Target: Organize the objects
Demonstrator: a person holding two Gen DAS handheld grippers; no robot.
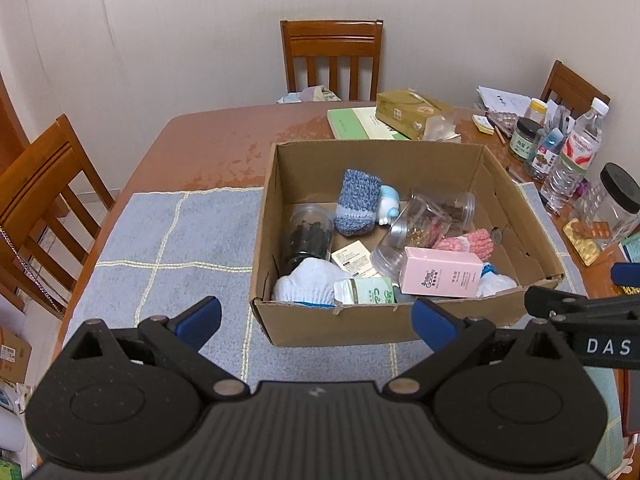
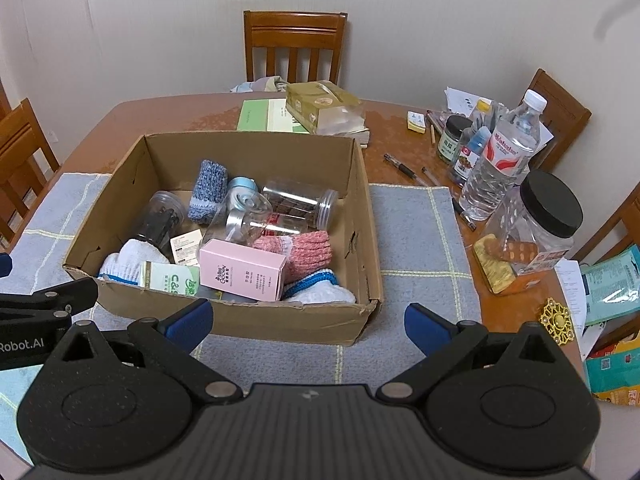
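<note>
1. The cardboard box (image 2: pixel 256 322) is showing plain brown on every wall.
2. The cloth (image 1: pixel 168 240) under it is looking grey-blue, with pale yellow lines crossing in a wide check.
3. Inside, a pink carton (image 2: pixel 242 270) is lying beside a salmon-pink knit glove (image 2: pixel 308 250).
4. A blue-and-white flecked knit piece (image 1: pixel 356 200) is showing a pale blue band.
5. The white glove (image 1: pixel 308 286) is carrying a blue trim.
6. The grippers are both showing black, with blue fingers (image 2: pixel 188 324).
7. The table (image 1: pixel 216 148) is glowing reddish-brown.

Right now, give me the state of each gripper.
Left gripper: open, holding nothing, short of the cardboard box.
Right gripper: open, holding nothing, also short of the box.
</note>
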